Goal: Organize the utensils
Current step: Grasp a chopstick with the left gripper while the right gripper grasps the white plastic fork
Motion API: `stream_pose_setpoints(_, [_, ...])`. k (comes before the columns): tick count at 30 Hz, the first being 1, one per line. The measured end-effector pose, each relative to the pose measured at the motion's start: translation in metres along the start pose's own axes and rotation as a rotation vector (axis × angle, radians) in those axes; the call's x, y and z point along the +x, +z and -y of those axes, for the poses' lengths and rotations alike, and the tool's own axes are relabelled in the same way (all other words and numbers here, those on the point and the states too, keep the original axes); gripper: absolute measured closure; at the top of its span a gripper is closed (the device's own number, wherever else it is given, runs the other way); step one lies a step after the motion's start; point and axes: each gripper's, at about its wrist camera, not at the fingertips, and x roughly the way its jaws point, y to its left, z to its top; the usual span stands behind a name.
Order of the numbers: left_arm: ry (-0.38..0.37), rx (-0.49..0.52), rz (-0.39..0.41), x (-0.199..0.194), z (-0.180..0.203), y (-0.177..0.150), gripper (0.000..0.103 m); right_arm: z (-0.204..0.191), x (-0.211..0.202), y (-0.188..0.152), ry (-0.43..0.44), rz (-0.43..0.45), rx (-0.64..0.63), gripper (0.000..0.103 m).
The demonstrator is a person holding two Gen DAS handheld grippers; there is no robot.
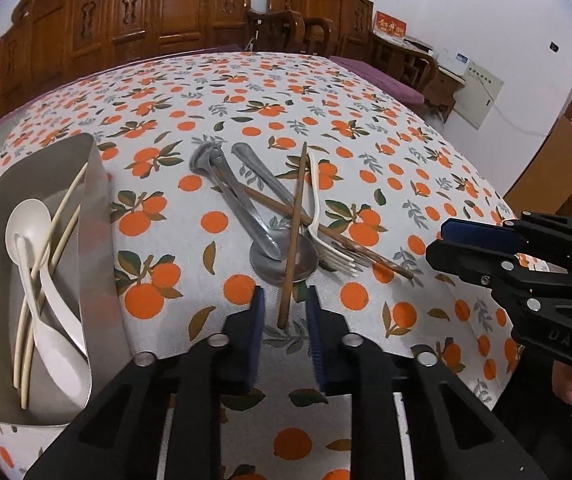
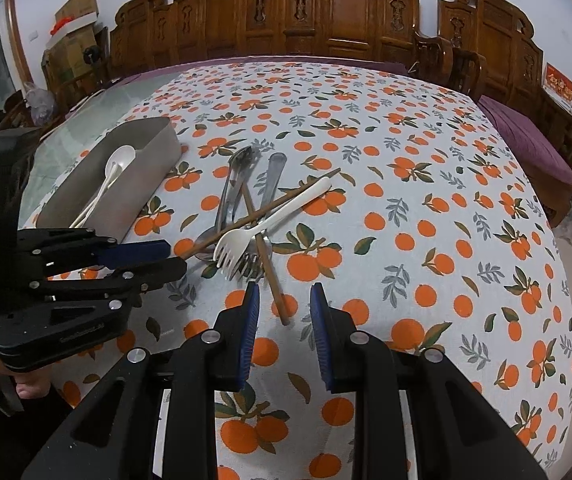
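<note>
A pile of utensils lies on the orange-print tablecloth: metal tongs [image 1: 222, 184], a metal spoon [image 1: 282, 256], a white fork [image 1: 326, 236] and two brown chopsticks [image 1: 294, 236]. My left gripper [image 1: 285, 312] is open, its fingers either side of one chopstick's near end. My right gripper [image 2: 284, 304] is open, astride the near end of a brown chopstick [image 2: 270, 272], beside the white fork [image 2: 270, 220]. The right gripper also shows in the left wrist view [image 1: 458, 240], the left gripper in the right wrist view [image 2: 162, 256]. A metal tray [image 1: 94, 240] at left holds white spoons [image 1: 30, 224] and pale chopsticks [image 1: 62, 212].
The tray shows at upper left in the right wrist view [image 2: 154, 152]. Carved wooden chairs [image 2: 326, 20] line the far edge of the table. A purple cushioned bench [image 2: 526, 140] stands to the right. The table's edge drops off at right.
</note>
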Motion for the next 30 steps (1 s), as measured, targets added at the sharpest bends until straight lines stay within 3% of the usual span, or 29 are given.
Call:
stream_pose_setpoints(1, [0.001, -0.004, -0.002, 0.000, -0.001, 0.000, 0.097, -0.001, 0.000, 0.000, 0.000, 0.000, -0.003, 0.075])
stream_pose_setpoints(4, [-0.001, -0.017, -0.002, -0.001, -0.005, 0.000, 0.099, -0.005, 0.003, 0.003, 0.004, 0.000, -0.013, 0.075])
stream_pose_setpoints(18, [-0.016, -0.044, 0.114, -0.042, -0.021, 0.010, 0.099, -0.038, 0.028, 0.023, 0.068, -0.001, -0.094, 0.075])
stream_pose_setpoints(24, [-0.012, -0.040, 0.156, -0.056, -0.023, 0.012, 0.099, -0.048, 0.048, 0.027, 0.034, -0.035, -0.128, 0.075])
stream_pose_setpoints(25, [-0.008, -0.040, 0.164, -0.058, -0.023, 0.012, 0.099, -0.047, 0.049, 0.026, 0.031, -0.037, -0.127, 0.076])
stream_pose_setpoints(26, [-0.005, -0.040, 0.169, -0.060, -0.024, 0.012, 0.099, -0.047, 0.051, 0.027, 0.027, -0.039, -0.125, 0.088])
stream_pose_setpoints(28, [-0.002, -0.043, 0.185, -0.065, -0.026, 0.013, 0.099, -0.045, 0.051, 0.027, 0.024, -0.039, -0.118, 0.098])
stream_pose_setpoints(30, [0.004, -0.048, 0.202, -0.070, -0.028, 0.013, 0.099, -0.043, 0.049, 0.028, 0.024, -0.032, -0.115, 0.100])
